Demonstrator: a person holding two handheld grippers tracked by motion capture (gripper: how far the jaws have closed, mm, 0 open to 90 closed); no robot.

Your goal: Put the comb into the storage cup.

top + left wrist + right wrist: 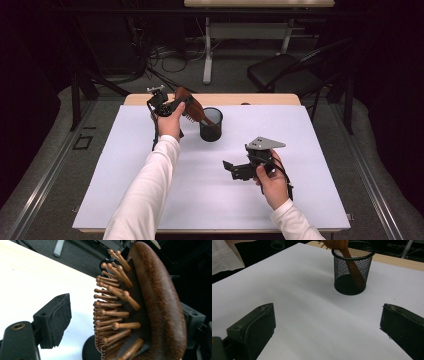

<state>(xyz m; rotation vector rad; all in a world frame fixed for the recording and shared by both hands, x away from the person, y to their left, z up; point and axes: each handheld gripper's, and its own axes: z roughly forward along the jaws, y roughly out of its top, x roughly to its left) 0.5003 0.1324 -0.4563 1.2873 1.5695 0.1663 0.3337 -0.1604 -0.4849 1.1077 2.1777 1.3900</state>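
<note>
A brown wooden hairbrush (pixel 192 107) leans out of a black mesh cup (pixel 211 125) at the back of the table, with its handle down inside the cup (pixel 339 277) and its head up to the left. My left gripper (pixel 182 102) is around the head. In the left gripper view its jaws stand apart: the brush (pixel 160 302) rests its back against the right jaw, and the left pad (pixel 55 320) is clear of the bristles. My right gripper (pixel 231 170) hovers open and empty over the table's middle, pointing toward the cup, with bare white surface between its jaws (pixel 327 327).
A white sheet (pixel 150 190) covers the tabletop, and a strip of wood shows along the far edge (pixel 260 99). A black chair (pixel 285 72) and a desk leg stand on the floor beyond the table. Cables lie on the floor at the back left.
</note>
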